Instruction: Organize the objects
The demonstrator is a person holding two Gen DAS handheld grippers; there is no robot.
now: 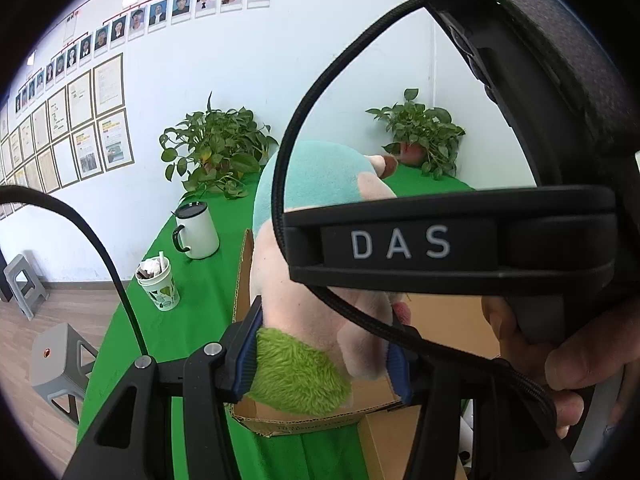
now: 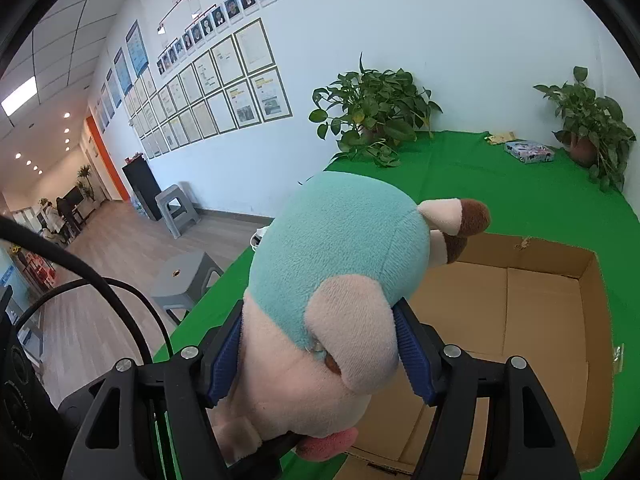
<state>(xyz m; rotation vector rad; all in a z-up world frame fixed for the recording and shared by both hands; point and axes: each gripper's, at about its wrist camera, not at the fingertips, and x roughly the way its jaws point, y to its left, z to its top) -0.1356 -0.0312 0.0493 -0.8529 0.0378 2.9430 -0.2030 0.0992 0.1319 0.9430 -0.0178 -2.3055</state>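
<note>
A plush toy (image 2: 340,248), teal body, pale pink head and limbs with brown hooves, hangs over an open cardboard box (image 2: 532,320) on the green table (image 2: 500,192). My right gripper (image 2: 320,356) is shut on the toy's pink head. My left gripper (image 1: 324,354) is shut on the same plush toy (image 1: 316,176) at its lower end, with a green fuzzy part (image 1: 296,372) between the pads. In the left wrist view the right gripper's black body and a hand hide much of the toy and the box (image 1: 448,332).
A white mug (image 1: 198,232) and a patterned paper cup (image 1: 160,284) stand on the table left of the box. Two potted plants (image 2: 376,108) (image 2: 592,128) and a flat packet (image 2: 528,151) sit at the back. Grey stools (image 2: 184,280) stand on the floor at left.
</note>
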